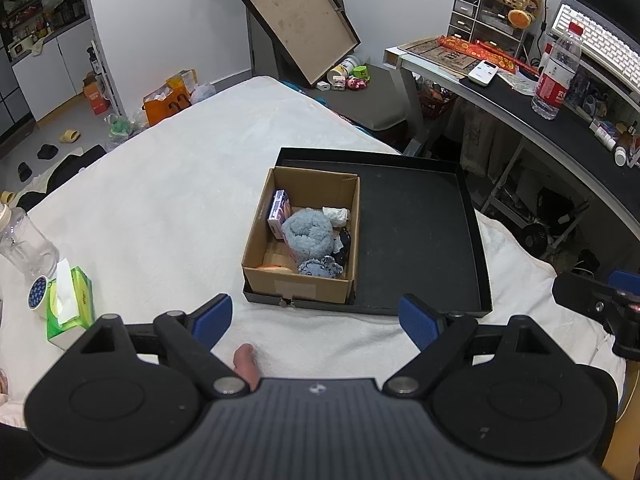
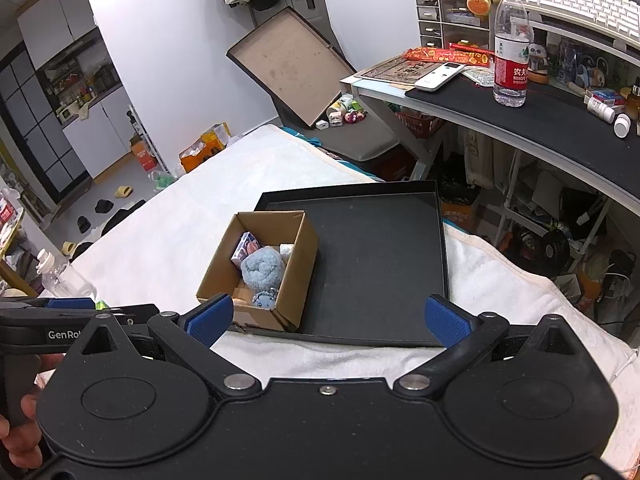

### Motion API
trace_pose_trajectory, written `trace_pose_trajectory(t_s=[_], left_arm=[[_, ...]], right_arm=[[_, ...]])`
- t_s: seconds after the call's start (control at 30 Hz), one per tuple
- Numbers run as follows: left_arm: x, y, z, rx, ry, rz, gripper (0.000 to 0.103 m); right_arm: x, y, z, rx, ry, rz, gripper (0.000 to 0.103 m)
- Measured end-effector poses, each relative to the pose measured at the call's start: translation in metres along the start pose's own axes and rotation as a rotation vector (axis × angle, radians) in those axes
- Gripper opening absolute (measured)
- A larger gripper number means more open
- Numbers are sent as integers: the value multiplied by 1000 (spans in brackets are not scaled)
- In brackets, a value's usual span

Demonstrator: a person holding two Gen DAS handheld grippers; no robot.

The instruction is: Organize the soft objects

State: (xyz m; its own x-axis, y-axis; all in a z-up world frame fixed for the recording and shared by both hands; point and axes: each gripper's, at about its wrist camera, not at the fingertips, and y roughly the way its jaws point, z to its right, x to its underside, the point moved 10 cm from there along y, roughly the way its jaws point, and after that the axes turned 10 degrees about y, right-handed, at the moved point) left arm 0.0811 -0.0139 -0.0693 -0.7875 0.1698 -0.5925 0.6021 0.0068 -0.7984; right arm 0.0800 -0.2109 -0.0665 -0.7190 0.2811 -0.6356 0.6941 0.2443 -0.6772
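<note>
A brown cardboard box (image 1: 298, 285) (image 2: 298, 264) stands in the left part of a shallow black tray (image 1: 420, 240) (image 2: 380, 264) on a white-covered bed. Inside it lie a fluffy blue plush (image 1: 310, 232) (image 2: 262, 268), a small blue patterned soft piece (image 1: 320, 268) (image 2: 265, 299), a purple-white packet (image 1: 279, 212) (image 2: 246, 248), a white crumpled item (image 1: 336, 214) and a dark item (image 1: 344, 246). My left gripper (image 1: 316, 322) hangs open just before the tray's near edge, holding nothing. My right gripper (image 2: 330, 318) is also open and holds nothing, over the tray's near edge.
A green tissue box (image 1: 70, 306), a tape roll (image 1: 38, 290) and a clear plastic bottle (image 1: 24, 240) sit at the bed's left. A desk (image 2: 540, 120) with a water bottle (image 2: 511, 44) stands to the right. Another box lid (image 1: 300, 20) leans at the back.
</note>
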Motion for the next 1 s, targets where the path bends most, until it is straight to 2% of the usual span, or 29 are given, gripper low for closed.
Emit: trace_pose_trajectory(t_s=[0.77,1.0], left_arm=[[1,-2,2,-3,1,-5,89],[-2,-2,11,-9,28,-12,89]], right_arm=[[3,-1,3,6,2,-3,103],[3,-3,8,10,8,-2,103]])
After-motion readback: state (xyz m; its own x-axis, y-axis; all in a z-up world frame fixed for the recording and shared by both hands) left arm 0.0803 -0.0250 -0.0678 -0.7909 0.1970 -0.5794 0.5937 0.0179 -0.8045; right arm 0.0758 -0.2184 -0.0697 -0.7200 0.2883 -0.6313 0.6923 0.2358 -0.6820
